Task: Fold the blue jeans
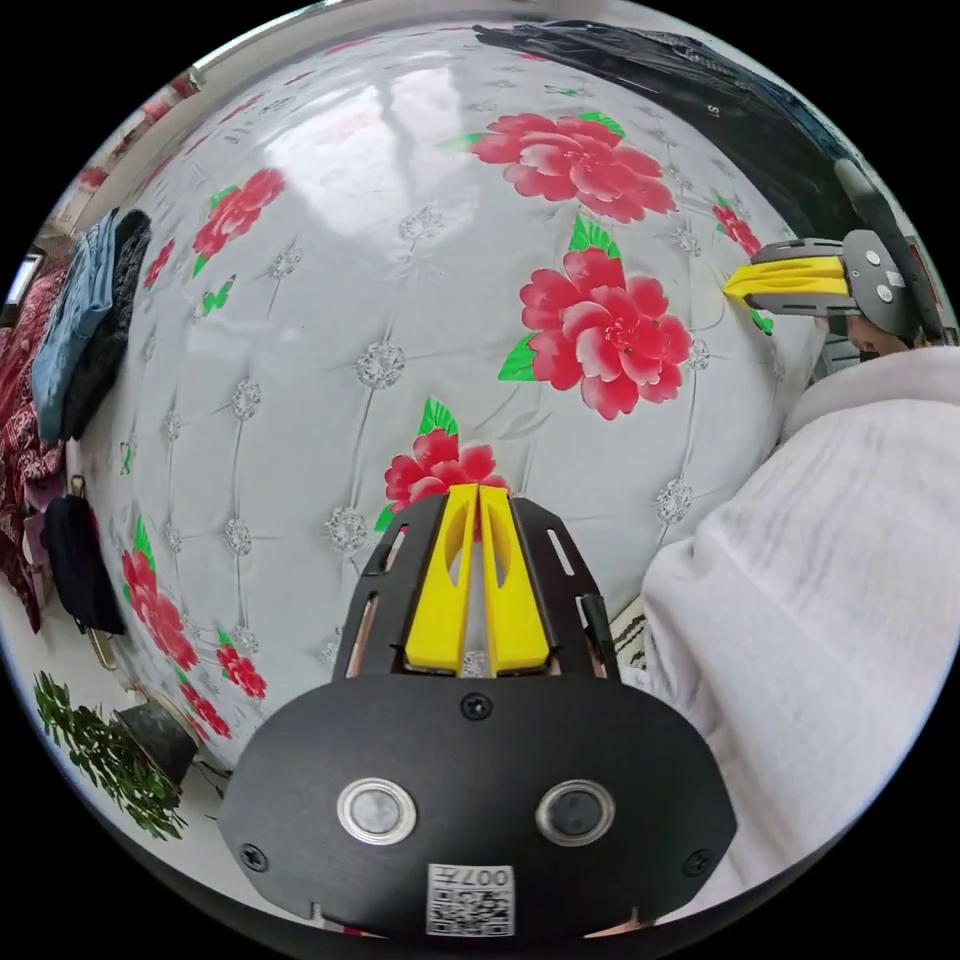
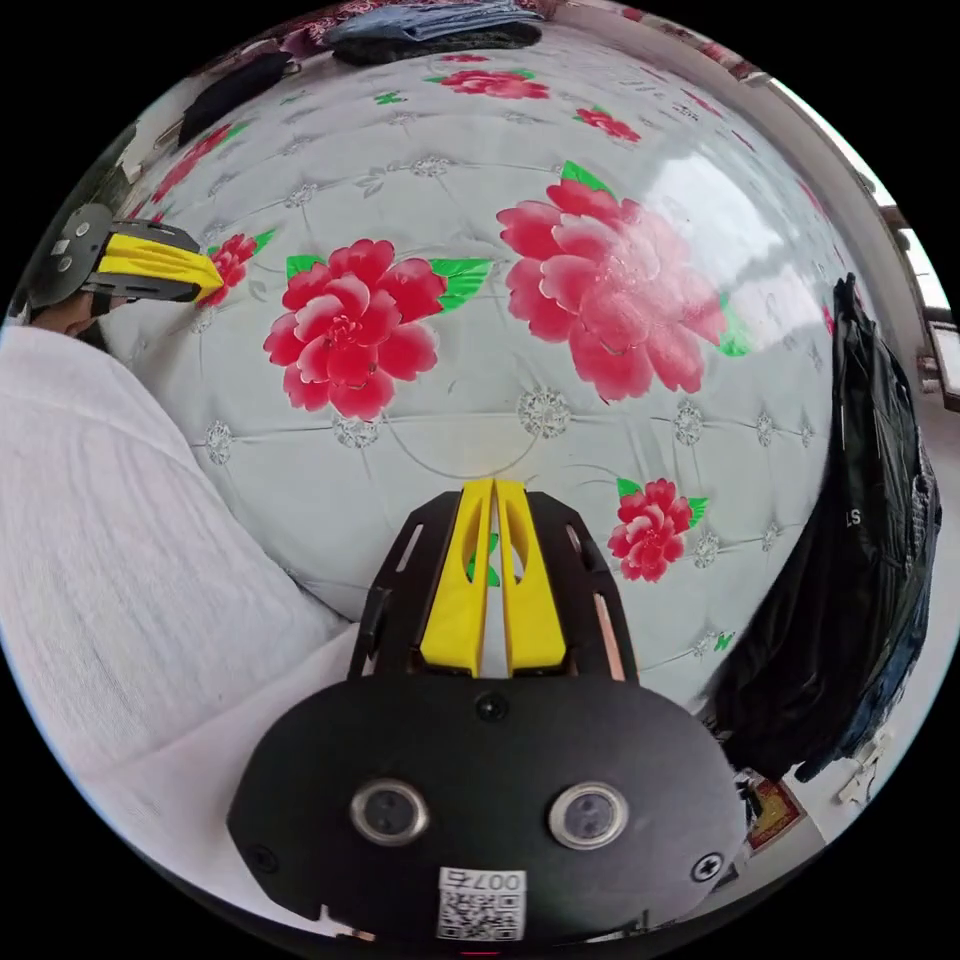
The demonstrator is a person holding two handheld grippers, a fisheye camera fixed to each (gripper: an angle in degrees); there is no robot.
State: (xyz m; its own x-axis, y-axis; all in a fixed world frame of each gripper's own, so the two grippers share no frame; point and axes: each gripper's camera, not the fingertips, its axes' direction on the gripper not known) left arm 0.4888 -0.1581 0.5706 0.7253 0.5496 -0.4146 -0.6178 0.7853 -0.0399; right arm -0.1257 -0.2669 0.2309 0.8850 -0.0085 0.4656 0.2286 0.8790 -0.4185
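We hold both tools above a table [image 1: 330, 300] dressed in a glossy white quilted cover printed with red flowers and green leaves. In the left gripper view, our left gripper [image 1: 478, 492] hangs over the cloth with its two yellow jaws pressed together and nothing between them; the same tool appears at the left edge of the right gripper view [image 2: 212, 272]. Our right gripper [image 2: 493, 487] mirrors it in its own view, jaws closed tip to tip on nothing, and it shows again at the right of the left gripper view [image 1: 732, 288], also with the yellow tips together.

The blue jeans [image 1: 70, 330] lie at the far edge of the table, well apart from both tools. In the left gripper view they look like a folded bundle of faded light-blue denim, lying against a darker, fuzzy-looking garment [image 1: 112, 320]. In the right gripper view the same denim [image 2: 430, 20] sits at the top of the frame, on top of that dark piece.

A separate heap of black clothing [image 2: 860, 560] drapes over another edge of the table, with a bluish layer showing along its outer side. Our white sleeve [image 1: 830, 620] crosses the lower right of the left gripper view.
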